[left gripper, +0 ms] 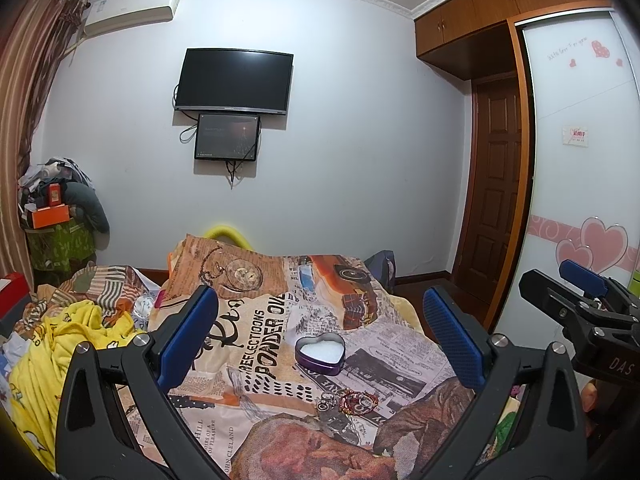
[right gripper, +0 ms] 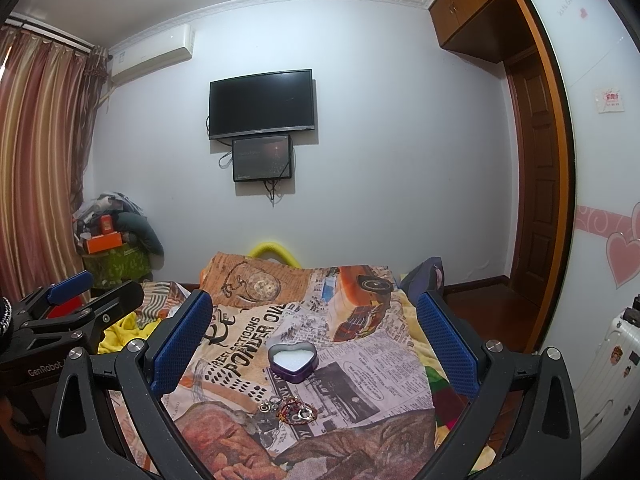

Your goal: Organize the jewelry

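Note:
A purple heart-shaped tin (left gripper: 320,354) with a white lining stands open on the printed bedspread (left gripper: 256,344); it also shows in the right wrist view (right gripper: 293,361). A red beaded bracelet (left gripper: 358,400) and small silver pieces (left gripper: 325,405) lie just in front of the tin, and show in the right wrist view as the bracelet (right gripper: 297,410) and silver pieces (right gripper: 269,405). My left gripper (left gripper: 318,320) is open and empty, above and behind the jewelry. My right gripper (right gripper: 314,326) is open and empty, likewise above it. Each gripper shows at the edge of the other's view.
A yellow garment (left gripper: 68,344) and rumpled bedding lie at the left of the bed. A cluttered pile with an orange box (left gripper: 50,216) stands in the far left corner. A wardrobe (left gripper: 580,160) and a white suitcase (right gripper: 612,360) are at the right. A TV (left gripper: 234,80) hangs on the far wall.

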### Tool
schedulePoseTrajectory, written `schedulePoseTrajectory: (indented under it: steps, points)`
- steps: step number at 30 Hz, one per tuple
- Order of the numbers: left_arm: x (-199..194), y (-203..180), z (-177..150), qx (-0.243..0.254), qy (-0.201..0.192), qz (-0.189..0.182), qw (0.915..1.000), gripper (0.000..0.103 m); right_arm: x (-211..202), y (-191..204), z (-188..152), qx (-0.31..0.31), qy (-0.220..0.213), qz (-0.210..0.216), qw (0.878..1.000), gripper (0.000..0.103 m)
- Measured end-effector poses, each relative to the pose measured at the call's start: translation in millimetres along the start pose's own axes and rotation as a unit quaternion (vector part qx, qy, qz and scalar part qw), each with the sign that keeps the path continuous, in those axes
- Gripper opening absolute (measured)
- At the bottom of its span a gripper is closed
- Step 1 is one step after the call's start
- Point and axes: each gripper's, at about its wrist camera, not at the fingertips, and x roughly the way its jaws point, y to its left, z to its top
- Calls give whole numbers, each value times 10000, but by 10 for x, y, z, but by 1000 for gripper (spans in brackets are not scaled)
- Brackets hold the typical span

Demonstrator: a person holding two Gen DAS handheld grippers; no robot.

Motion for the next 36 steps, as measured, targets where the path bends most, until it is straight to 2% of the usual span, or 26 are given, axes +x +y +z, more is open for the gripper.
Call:
schedulePoseTrajectory:
  steps: [9, 17, 21, 24, 28, 33, 36]
  points:
    - [166, 42, -53, -34, 184, 26, 9998, 103, 73, 32, -60, 19, 146, -4, 9999, 101]
    - [584, 168, -228, -85, 715, 107, 9973, 103, 279, -50, -147, 30, 474, -73, 9988, 101]
    - [828, 243, -373, -91, 1055, 138, 9943, 103, 468, -111, -283, -28, 816, -159, 9965, 101]
    - [1035, 304, -514, -86, 1387, 167, 9902, 102, 598, -144, -375, -67, 1056, -162, 9942, 101]
    - [1318, 365, -716, -30, 1900, 188, 9816, 93, 758, -156, -508, -98, 1357, -142, 9906, 100]
    - [1596, 413, -955, -23, 2452, 78, 9694, 84, 1019, -186, -669, -109, 1854, -20, 9826, 88]
    - [1762, 408, -1092, 12, 2776, 1, 9607, 78, 1158, -207, -789, -117, 2104, 79, 9775, 77]
